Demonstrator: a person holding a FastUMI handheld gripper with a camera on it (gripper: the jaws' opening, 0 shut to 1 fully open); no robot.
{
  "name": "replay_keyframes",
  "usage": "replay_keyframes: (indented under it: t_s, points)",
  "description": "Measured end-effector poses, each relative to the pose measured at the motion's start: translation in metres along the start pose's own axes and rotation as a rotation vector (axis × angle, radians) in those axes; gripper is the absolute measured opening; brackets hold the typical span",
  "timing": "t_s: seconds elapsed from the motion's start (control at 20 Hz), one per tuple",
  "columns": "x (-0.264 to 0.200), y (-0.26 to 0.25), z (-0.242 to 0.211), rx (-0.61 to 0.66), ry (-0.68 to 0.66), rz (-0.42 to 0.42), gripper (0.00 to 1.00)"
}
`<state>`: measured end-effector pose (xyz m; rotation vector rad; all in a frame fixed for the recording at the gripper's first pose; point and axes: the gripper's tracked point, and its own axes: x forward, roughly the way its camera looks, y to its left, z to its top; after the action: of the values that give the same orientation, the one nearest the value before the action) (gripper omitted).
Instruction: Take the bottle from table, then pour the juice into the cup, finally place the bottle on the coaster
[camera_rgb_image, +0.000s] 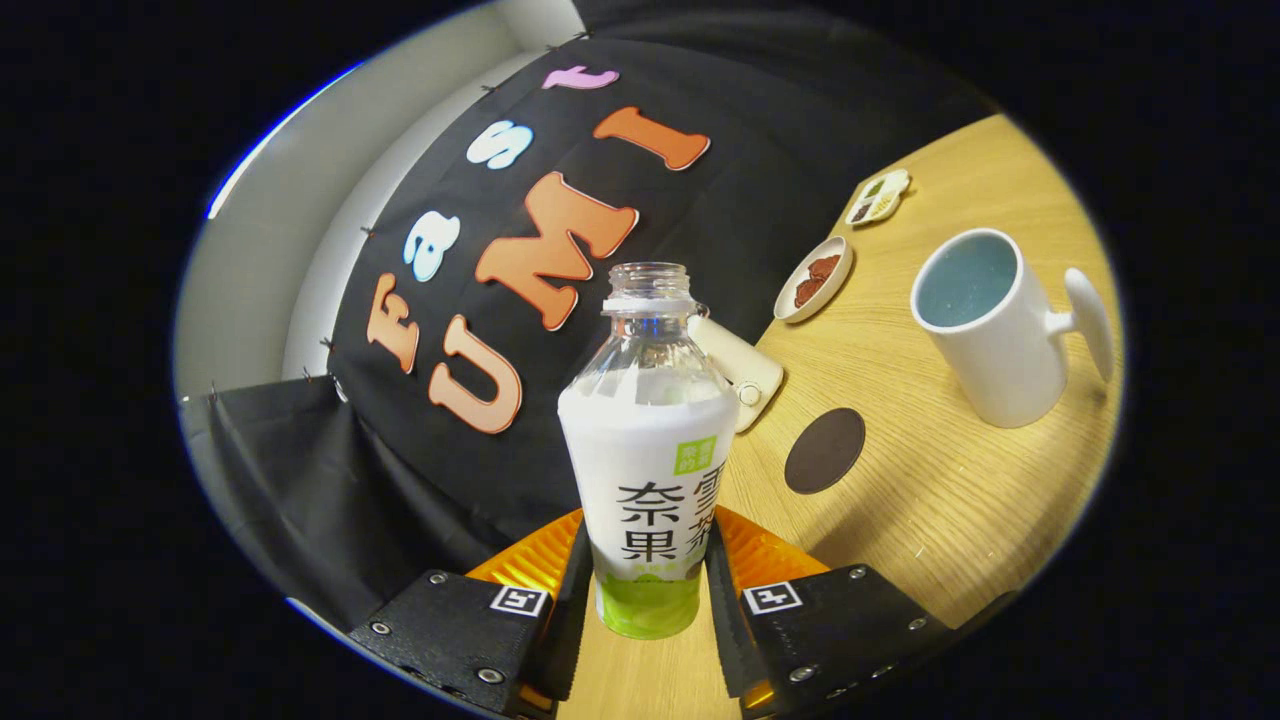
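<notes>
An uncapped clear bottle (648, 450) with a white and green label stands between my two fingers, and both press on its lower part. My gripper (645, 590) is shut on it. The whole view is tilted, so the bottle is held off the table's level. A white mug (990, 325) with a blue inside stands beyond the fingers to the right, its handle pointing right. A dark round coaster (824, 450) lies flat on the wooden table (930, 510) between the bottle and the mug.
A small plate (814, 279) with reddish-brown food sits farther back, and a divided white dish (878, 197) lies beyond it. A cream-coloured flat object (745, 370) rests just behind the bottle. The booth's black cloth wall rises behind the table's far edge.
</notes>
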<state>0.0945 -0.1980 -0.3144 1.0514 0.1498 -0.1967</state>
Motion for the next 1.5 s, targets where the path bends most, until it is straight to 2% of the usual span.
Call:
replay_keyframes:
  t_s: [0.25,0.8,1.25,1.5]
  points:
    - [-0.004,-0.019,0.014,0.171,-0.045,-0.029,0.56]
    - [0.003,-0.018,0.022,0.457,-0.075,-0.027,0.56]
    - [0.000,-0.013,0.037,0.628,-0.126,-0.005,0.56]
    - [-0.001,-0.013,0.041,0.661,-0.126,-0.002,0.56]
